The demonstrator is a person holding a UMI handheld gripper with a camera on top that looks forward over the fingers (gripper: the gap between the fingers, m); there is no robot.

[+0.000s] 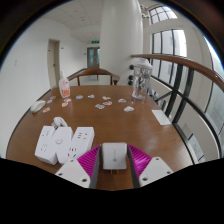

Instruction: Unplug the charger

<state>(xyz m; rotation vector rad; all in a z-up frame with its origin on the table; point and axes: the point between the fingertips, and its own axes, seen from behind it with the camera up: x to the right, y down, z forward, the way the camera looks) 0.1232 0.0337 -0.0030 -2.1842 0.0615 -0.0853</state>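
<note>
We've got the tool [114,165] w/ fingers apart around the white charger [114,155], which sits between the pads just right of the power strip [66,143] on the bench [120,125], prob. lined up to clamp & pull it free.
</note>
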